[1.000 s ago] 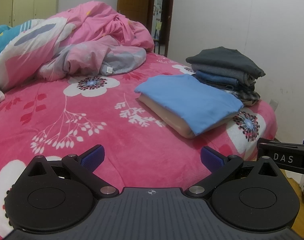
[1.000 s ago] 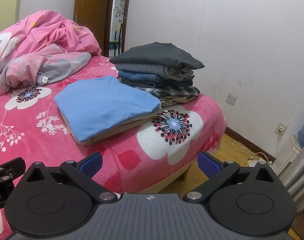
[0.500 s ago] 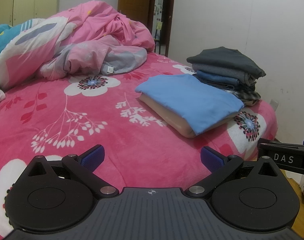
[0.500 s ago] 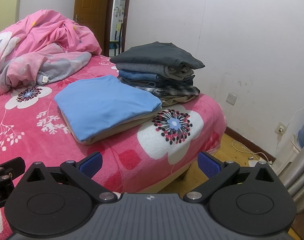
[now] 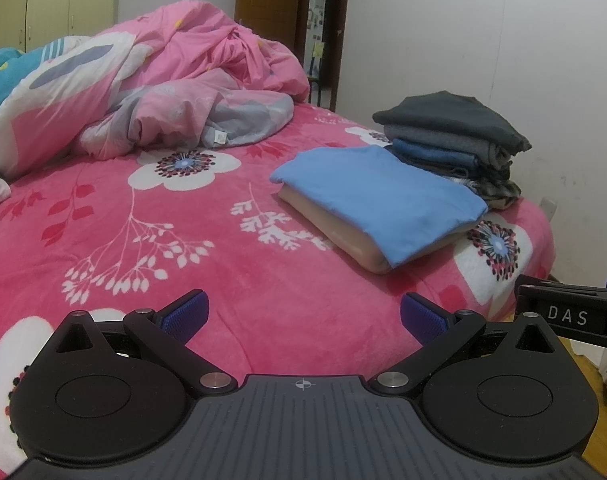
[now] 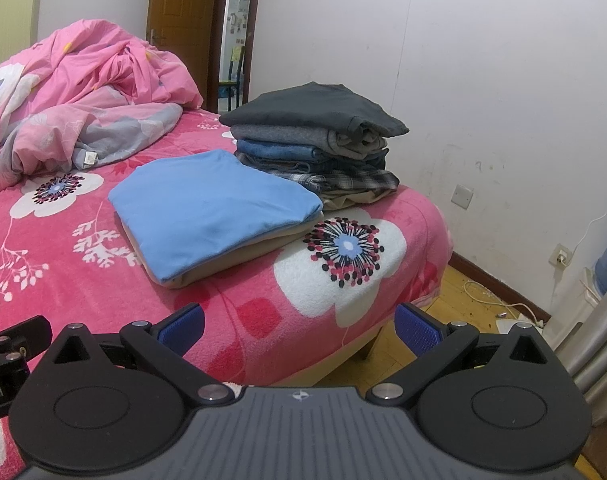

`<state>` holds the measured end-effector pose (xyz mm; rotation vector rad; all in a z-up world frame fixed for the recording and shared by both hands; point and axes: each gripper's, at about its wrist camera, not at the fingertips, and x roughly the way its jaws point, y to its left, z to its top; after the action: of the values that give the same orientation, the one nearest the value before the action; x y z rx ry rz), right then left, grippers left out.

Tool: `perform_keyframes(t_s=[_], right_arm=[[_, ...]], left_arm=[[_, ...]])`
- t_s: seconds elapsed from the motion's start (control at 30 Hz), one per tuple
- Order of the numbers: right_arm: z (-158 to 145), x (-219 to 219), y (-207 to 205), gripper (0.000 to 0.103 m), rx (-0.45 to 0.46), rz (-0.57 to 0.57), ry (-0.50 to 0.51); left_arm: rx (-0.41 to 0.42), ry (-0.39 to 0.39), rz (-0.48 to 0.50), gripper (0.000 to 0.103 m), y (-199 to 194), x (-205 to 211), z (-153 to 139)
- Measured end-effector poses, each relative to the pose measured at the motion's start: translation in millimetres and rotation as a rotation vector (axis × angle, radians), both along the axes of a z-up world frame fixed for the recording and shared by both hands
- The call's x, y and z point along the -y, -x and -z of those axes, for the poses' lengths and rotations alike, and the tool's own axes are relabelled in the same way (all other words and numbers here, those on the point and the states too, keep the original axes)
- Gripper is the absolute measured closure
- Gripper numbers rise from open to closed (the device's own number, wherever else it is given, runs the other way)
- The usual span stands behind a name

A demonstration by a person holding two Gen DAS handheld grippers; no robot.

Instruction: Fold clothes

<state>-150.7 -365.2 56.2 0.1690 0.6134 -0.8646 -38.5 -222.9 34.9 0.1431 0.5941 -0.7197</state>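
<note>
Folded clothes on a pink floral bed, unchanged from a moment ago.
Left tool and right tool gape wide, empty; "DAS" label legible; blue shirt beside dark stack.

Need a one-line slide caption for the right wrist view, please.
Right gripper open above the bed edge, facing a folded blue garment beside a stack of folded clothes.

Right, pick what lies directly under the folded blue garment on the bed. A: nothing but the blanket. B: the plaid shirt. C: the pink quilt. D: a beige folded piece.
D: the blue garment rests on a beige folded piece, whose edge shows beneath it.
</note>
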Motion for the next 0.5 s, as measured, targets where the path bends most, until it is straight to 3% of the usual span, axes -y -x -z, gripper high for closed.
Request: perform_keyframes(t_s=[0.5], right_arm=[[0.7,-1.8,0.0,0.0,0.0,0.001,-0.001]], left_arm=[[0.0,-0.001,0.0,0.0,0.4,0.2,0.6]])
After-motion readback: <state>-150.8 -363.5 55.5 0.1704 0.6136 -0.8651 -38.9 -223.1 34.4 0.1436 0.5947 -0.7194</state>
